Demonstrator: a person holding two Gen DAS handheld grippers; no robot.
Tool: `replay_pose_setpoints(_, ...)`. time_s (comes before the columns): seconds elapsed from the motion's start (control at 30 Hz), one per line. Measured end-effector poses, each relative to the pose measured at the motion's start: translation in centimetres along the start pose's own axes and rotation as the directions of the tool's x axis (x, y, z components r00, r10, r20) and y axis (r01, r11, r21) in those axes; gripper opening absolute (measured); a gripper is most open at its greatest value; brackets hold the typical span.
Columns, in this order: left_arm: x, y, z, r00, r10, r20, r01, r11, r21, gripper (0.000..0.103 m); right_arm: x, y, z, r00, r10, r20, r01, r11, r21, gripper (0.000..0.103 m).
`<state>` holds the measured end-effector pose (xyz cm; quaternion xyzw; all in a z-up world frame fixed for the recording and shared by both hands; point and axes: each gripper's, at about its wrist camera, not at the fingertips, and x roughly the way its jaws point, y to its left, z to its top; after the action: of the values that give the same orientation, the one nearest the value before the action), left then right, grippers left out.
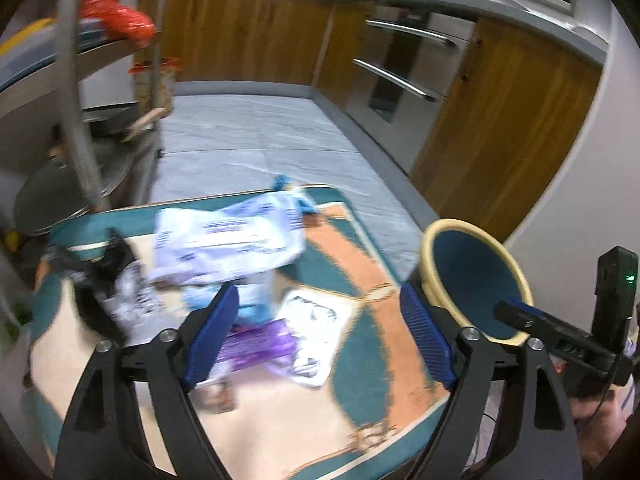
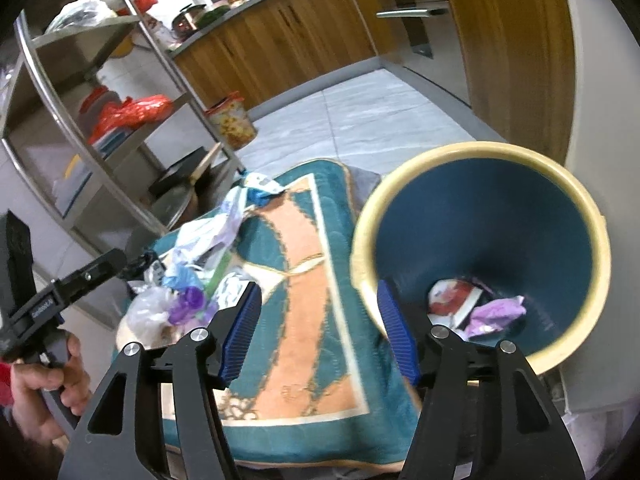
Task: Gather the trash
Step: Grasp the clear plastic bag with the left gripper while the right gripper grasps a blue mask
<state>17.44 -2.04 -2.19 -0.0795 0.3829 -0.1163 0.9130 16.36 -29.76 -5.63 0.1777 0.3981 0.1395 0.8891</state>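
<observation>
Trash lies heaped on a teal and orange rug (image 1: 360, 264): a white and blue plastic bag (image 1: 228, 236), a purple wrapper (image 1: 256, 346), a white printed packet (image 1: 312, 332) and black plastic (image 1: 104, 276). My left gripper (image 1: 320, 332) hangs open above the purple wrapper and the packet, gripping nothing. A blue bin with a cream rim (image 2: 480, 248) stands at the rug's right edge; inside it lie a red and white carton (image 2: 452, 296) and a purple wrapper (image 2: 496, 314). My right gripper (image 2: 318, 332) is open and empty at the bin's near rim.
A steel shelf rack (image 2: 92, 128) with red bags and pans stands left of the rug. A flowered container (image 2: 234, 122) sits on the grey tiled floor (image 1: 256, 136). Wooden cabinets (image 1: 248, 28) and an oven (image 1: 404, 64) line the far wall. A hand (image 2: 48, 392) holds the left gripper's handle.
</observation>
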Motion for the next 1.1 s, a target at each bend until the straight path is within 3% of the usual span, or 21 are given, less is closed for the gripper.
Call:
replay_pose_setpoints(0.3,-1.6,5.6,-1.2,0.997,0.082,-0.01,-0.082,0.994,-0.069,0.088,0.6,3.2,0.1,0.998,0.065,-0.003,-0.065,0.998,-0.017,0.065)
replay_pose_setpoints(0.63,2.4,9.8,-4.2,0.969,0.189,-0.162,-0.199,0.979,-0.044,0.085,1.6,5.8,-0.2,0.996,0.085,-0.032,-0.087,0.994,-0.072,0.065)
replay_pose_setpoints(0.73,3.2,10.5,-4.8,0.963,0.175,-0.205,-0.191,0.979,-0.064,0.077,1.7,6.1,-0.4,0.996,0.083,-0.037,-0.086,0.993,-0.078,0.065)
replay_pose_setpoints(0.8,3.5,10.5,-5.1,0.961,0.16,-0.224,-0.179,0.982,-0.067,0.054,1.8,6.1,-0.4,0.996,0.083,-0.04,-0.085,0.993,-0.076,0.065)
replay_pose_setpoints(0.9,3.7,10.3,-5.6,0.952,0.151,-0.266,-0.171,0.984,-0.056,0.035,1.9,6.1,-0.4,0.995,0.085,-0.046,-0.088,0.993,-0.075,0.065)
replay_pose_setpoints(1.1,1.4,9.7,-5.7,0.956,0.113,-0.272,-0.136,0.988,-0.068,0.025,2.2,6.6,-0.2,0.993,0.102,-0.053,-0.106,0.992,-0.071,0.065)
